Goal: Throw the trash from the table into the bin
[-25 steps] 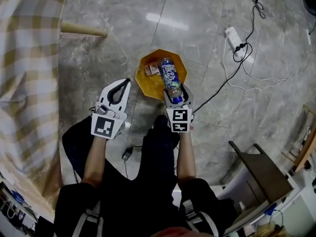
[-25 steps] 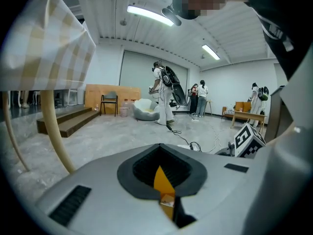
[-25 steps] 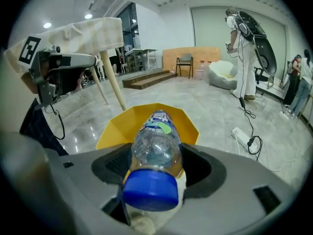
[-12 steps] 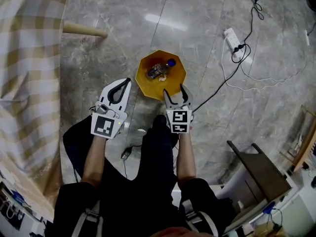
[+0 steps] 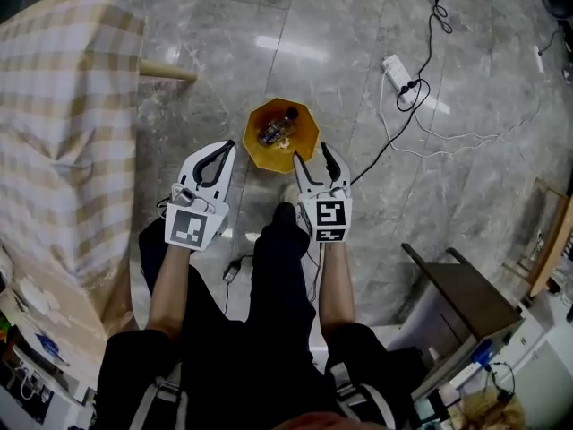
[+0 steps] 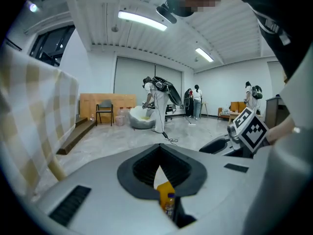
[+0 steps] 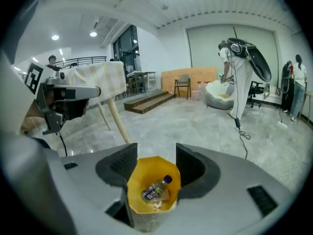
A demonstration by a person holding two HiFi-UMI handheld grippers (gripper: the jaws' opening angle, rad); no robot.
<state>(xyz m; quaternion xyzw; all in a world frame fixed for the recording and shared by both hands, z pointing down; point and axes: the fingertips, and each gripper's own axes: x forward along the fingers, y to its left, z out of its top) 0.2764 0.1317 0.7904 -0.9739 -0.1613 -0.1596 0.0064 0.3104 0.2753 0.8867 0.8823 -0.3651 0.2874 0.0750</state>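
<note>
i see the yellow, many-sided bin [image 5: 307, 146] standing upright on the grey floor, open top up. inside it a clear plastic bottle [image 5: 278, 129] with a blue cap lies on its side among small scraps [image 7: 157, 205].

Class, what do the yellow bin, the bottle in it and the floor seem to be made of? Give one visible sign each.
Bin: probably plastic; smooth, matte yellow walls.
Bottle: likely clear plastic; see-through body, printed label, blue cap.
Floor: polished stone or stone-look tile; grey veining, lamp reflections.
</note>
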